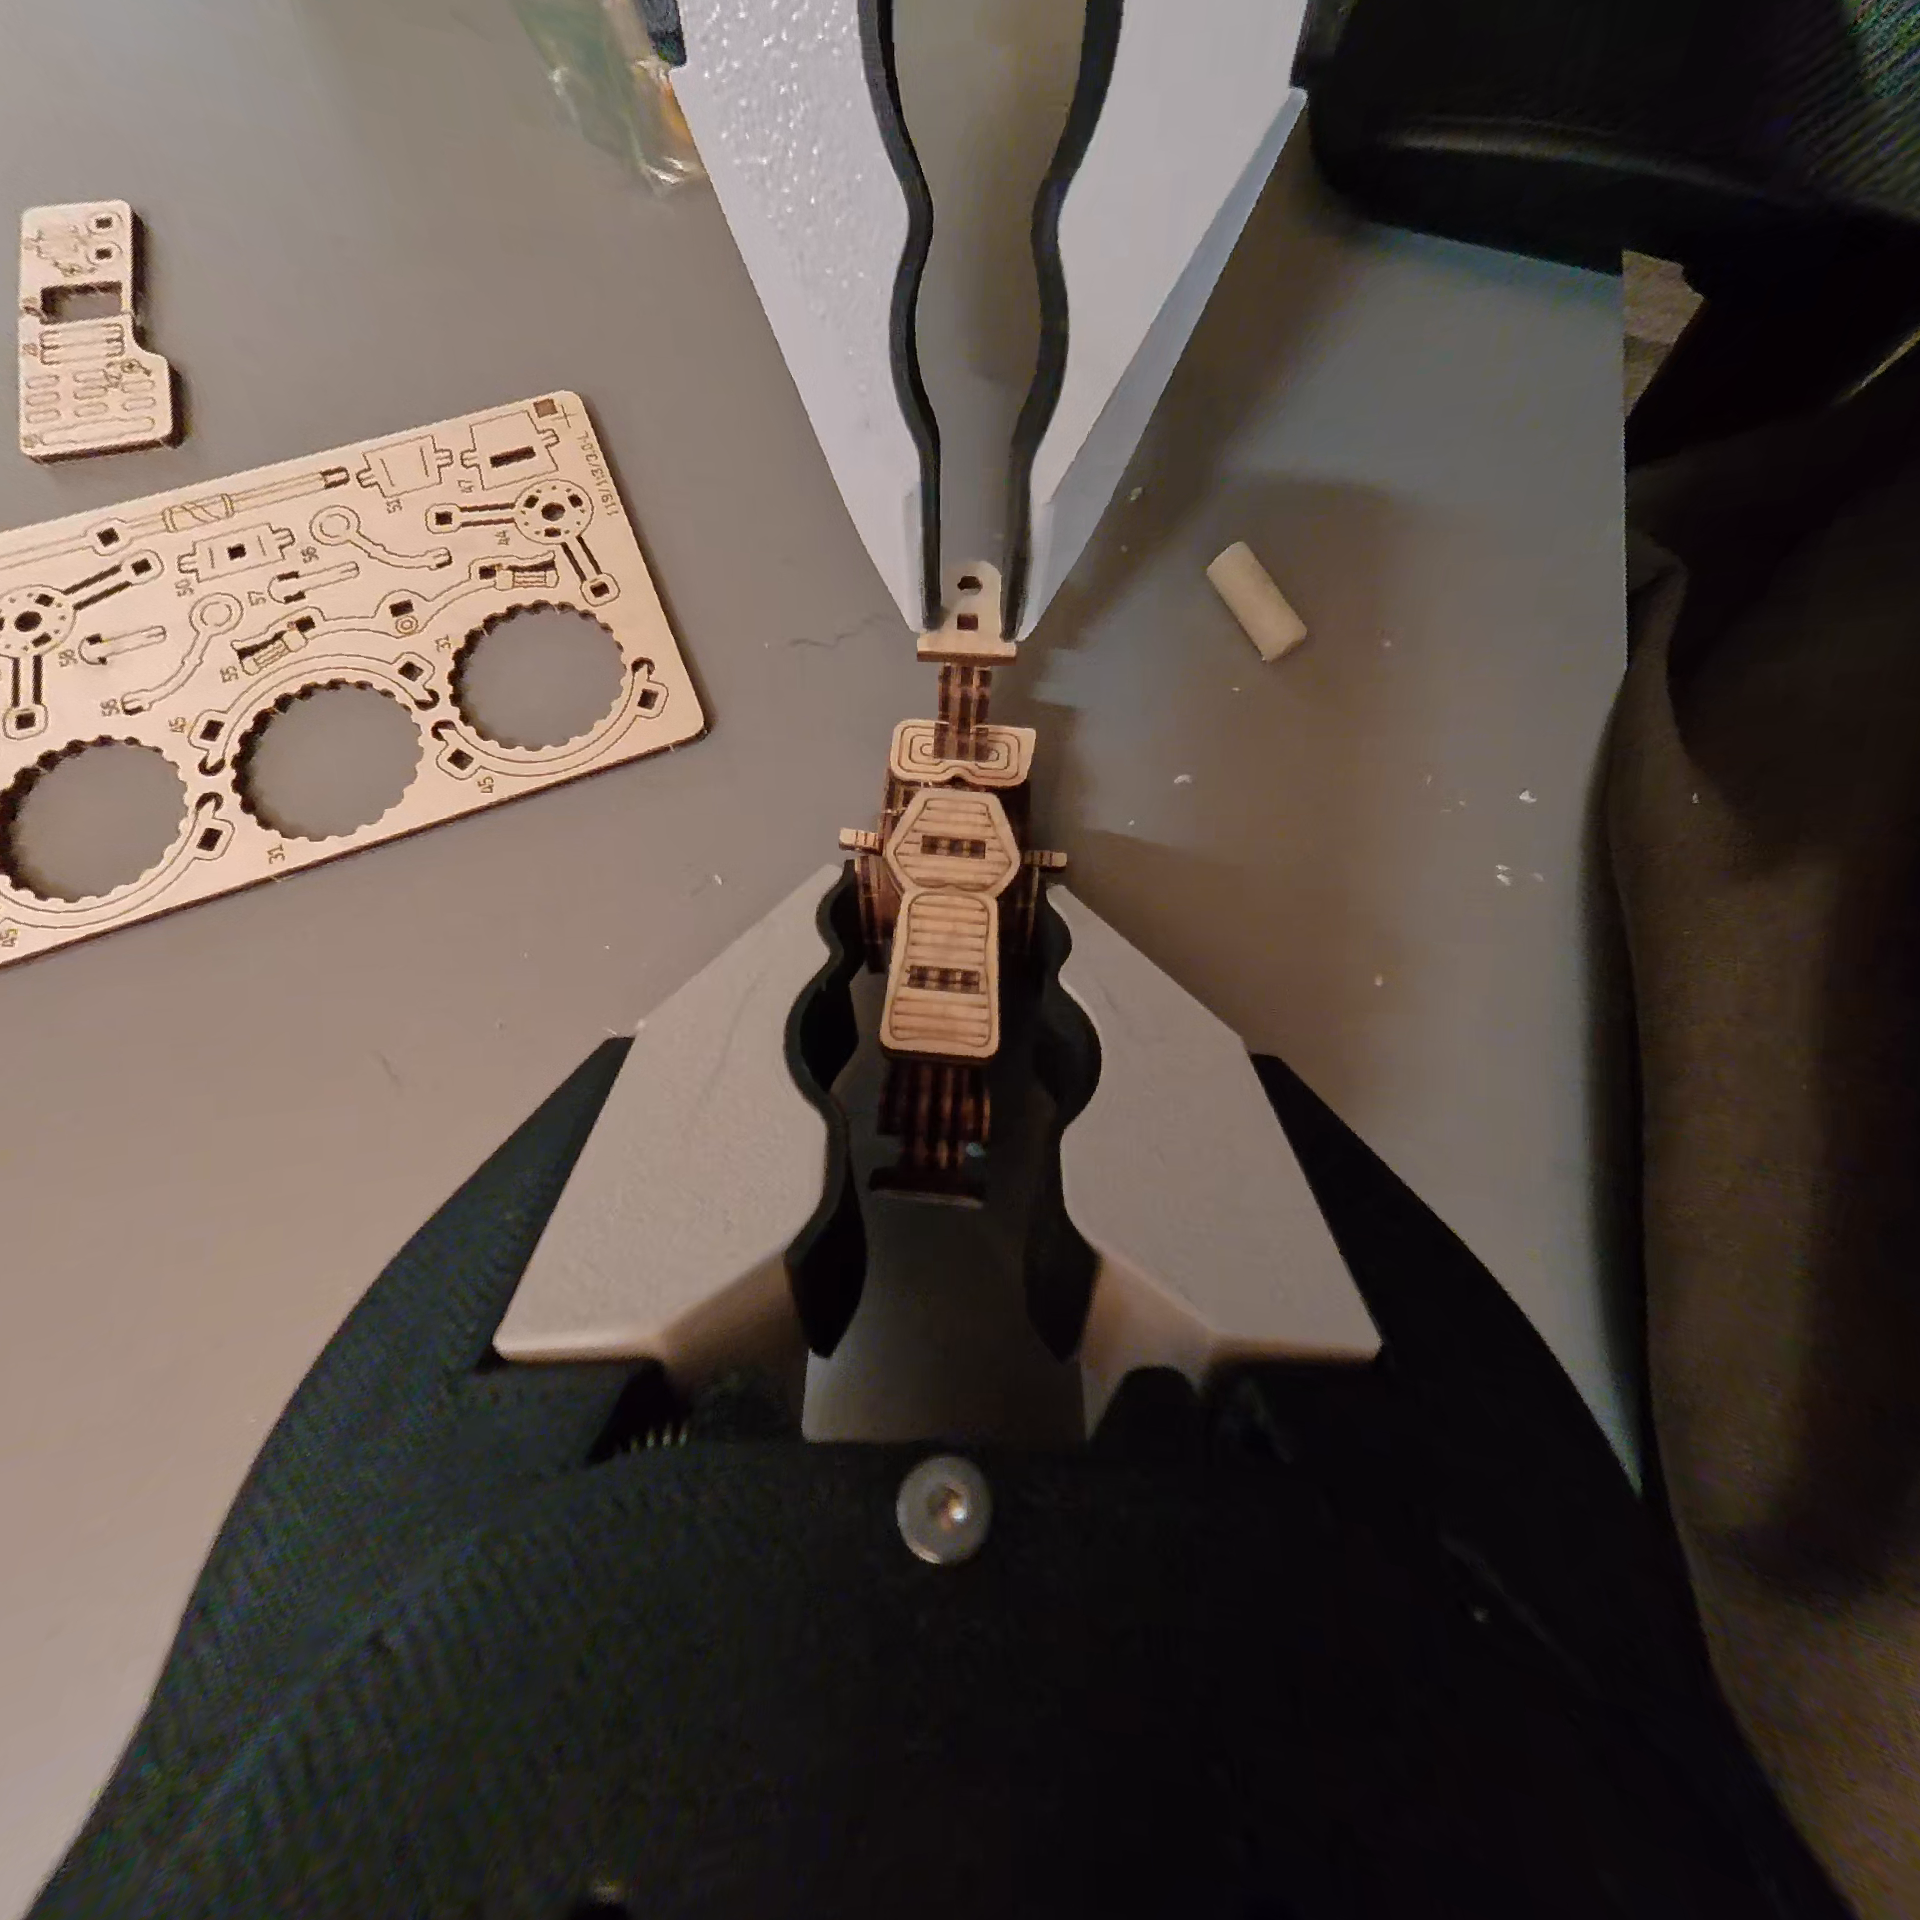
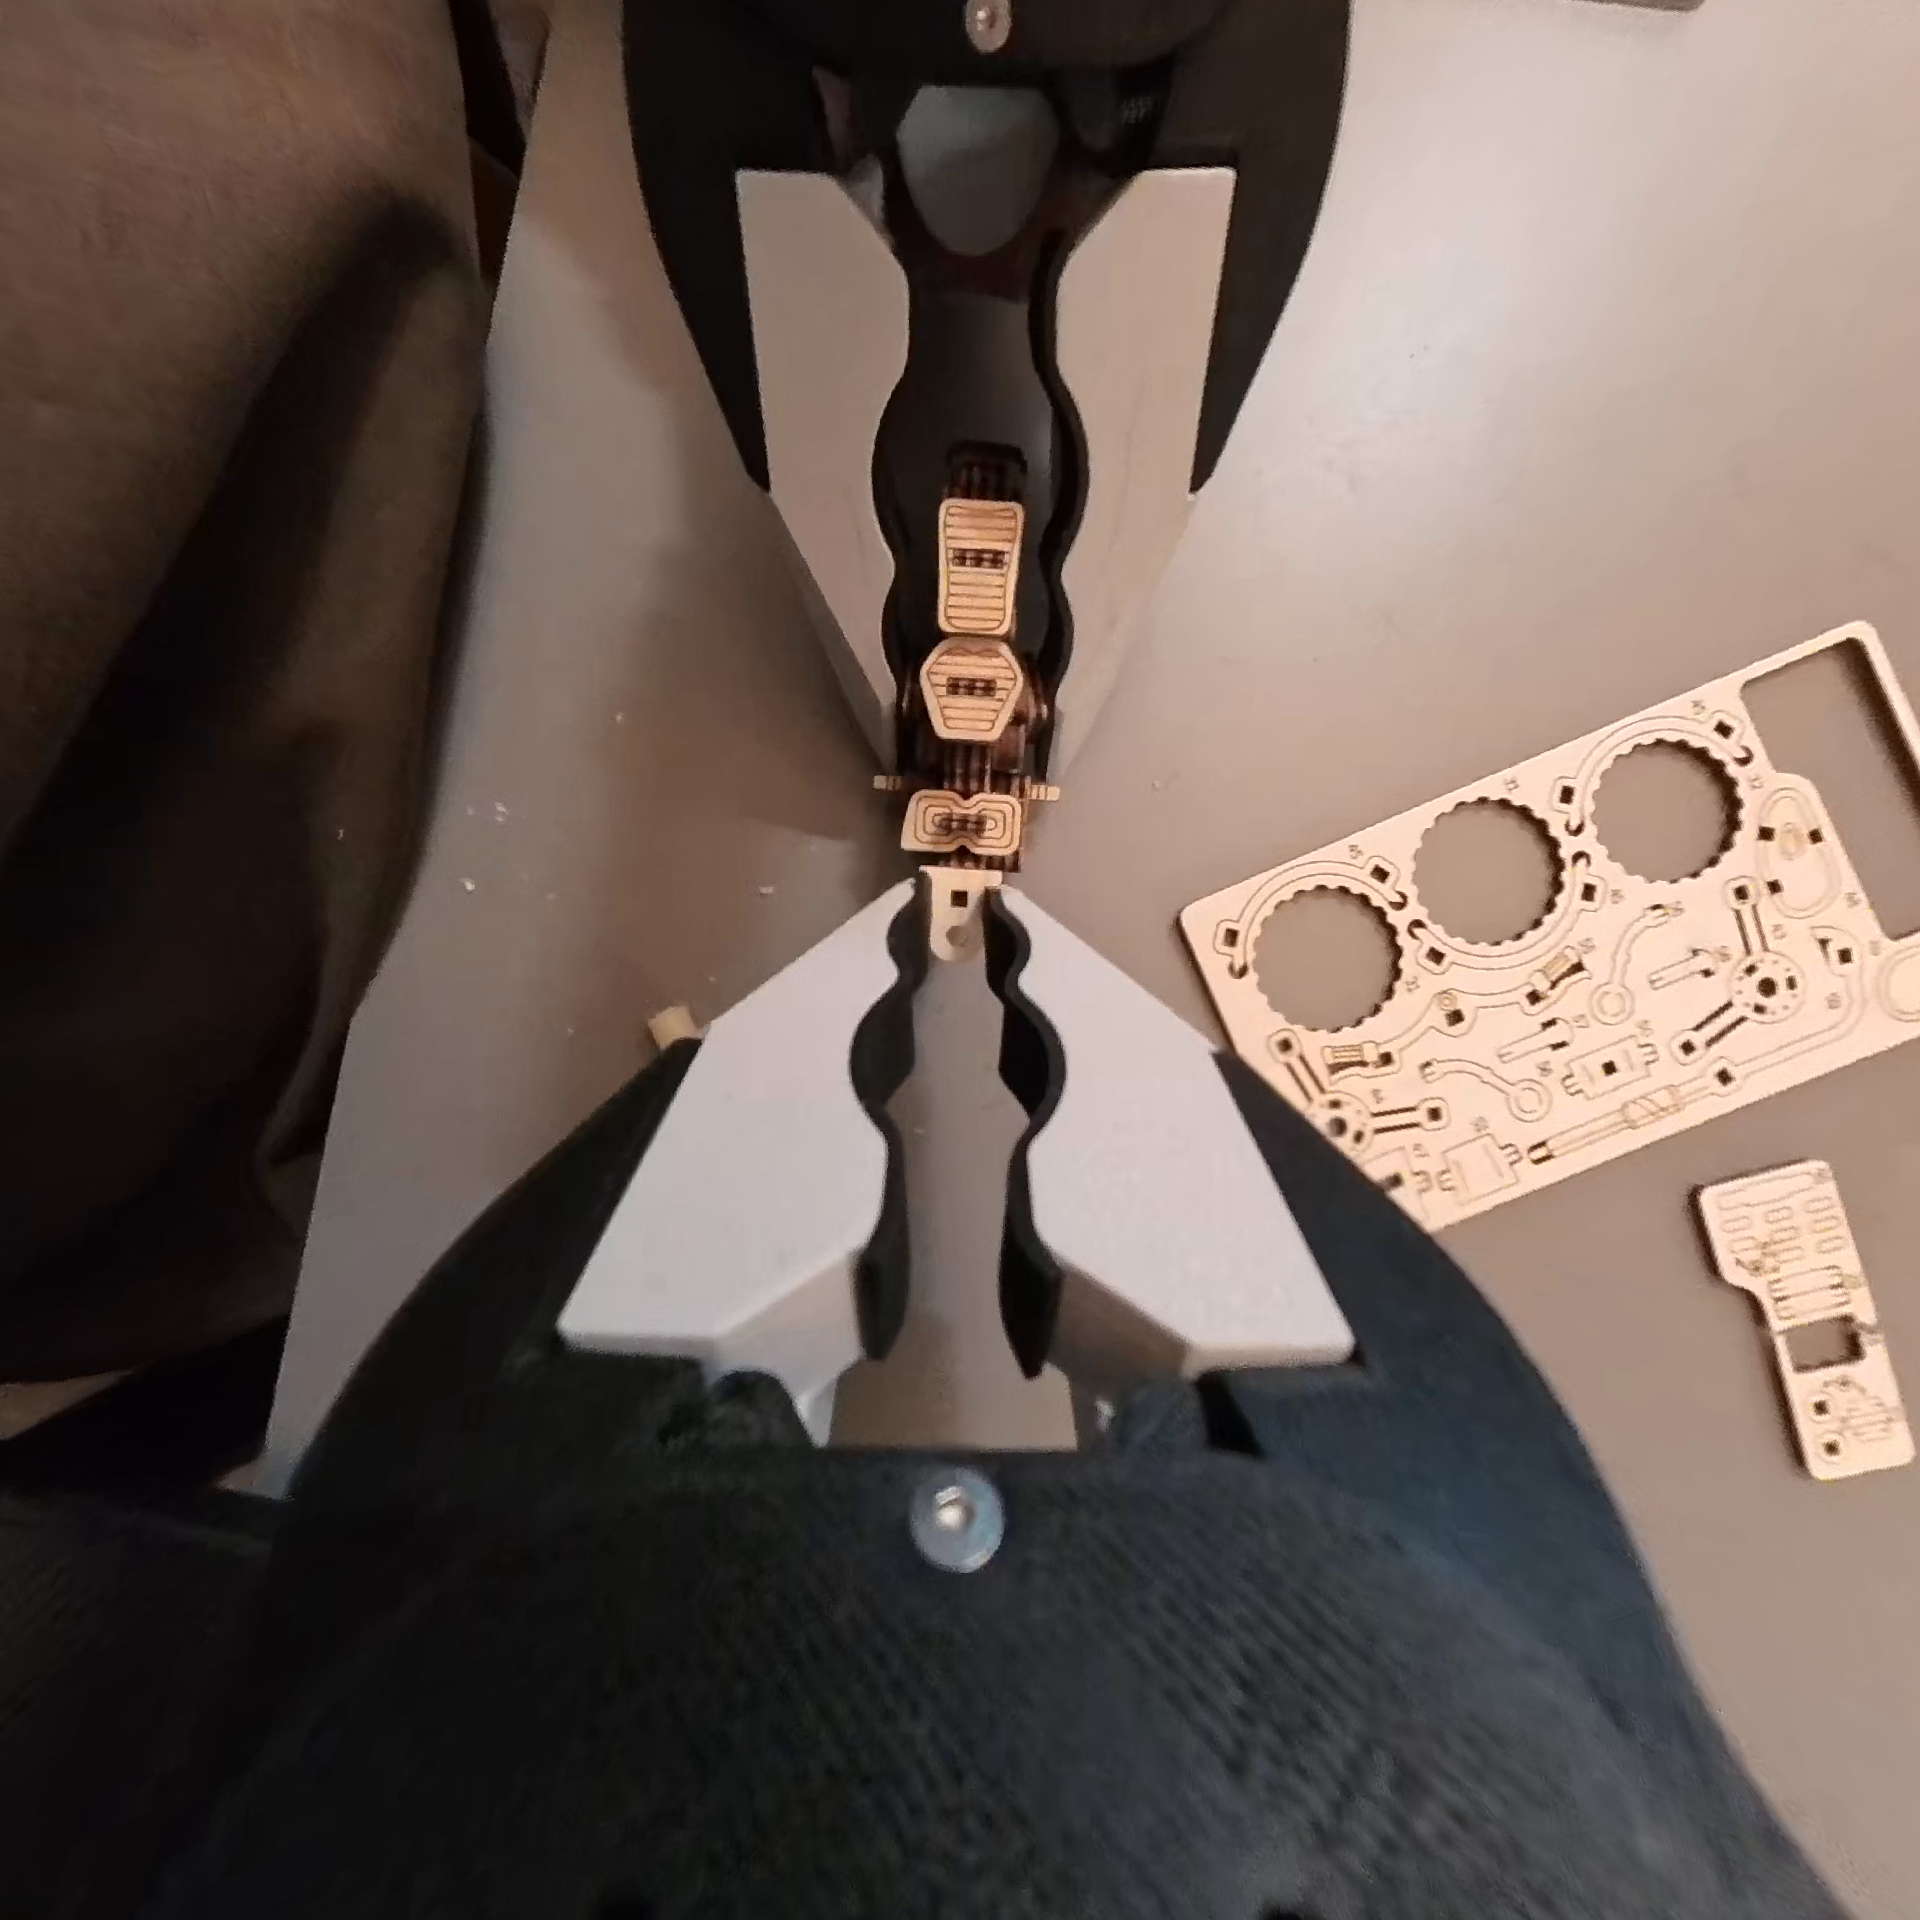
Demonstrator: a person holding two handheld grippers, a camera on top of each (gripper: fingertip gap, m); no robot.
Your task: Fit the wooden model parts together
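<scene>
Model (image 1: 940,940) at frame centre, long axis vertical in frame, clamped at its lower end by left tongs (image 1: 940,914), narrow. Small tab (image 1: 968,613) directly above, touching model's upper tip, pinched by right tongs (image 1: 971,623), nearly closed. Tab and model collinear, tongs tip to tip; coming move judged a straight push along that axis. Joint itself too small to tell whether seated. Model's underside hidden between left fingers. Parts sheet (image 1: 312,665) at left, cut off by frame edge; loose piece (image 1: 88,332) upper left; white peg (image 1: 1255,601) right, all on grey surface (image 1: 260,1143).
</scene>
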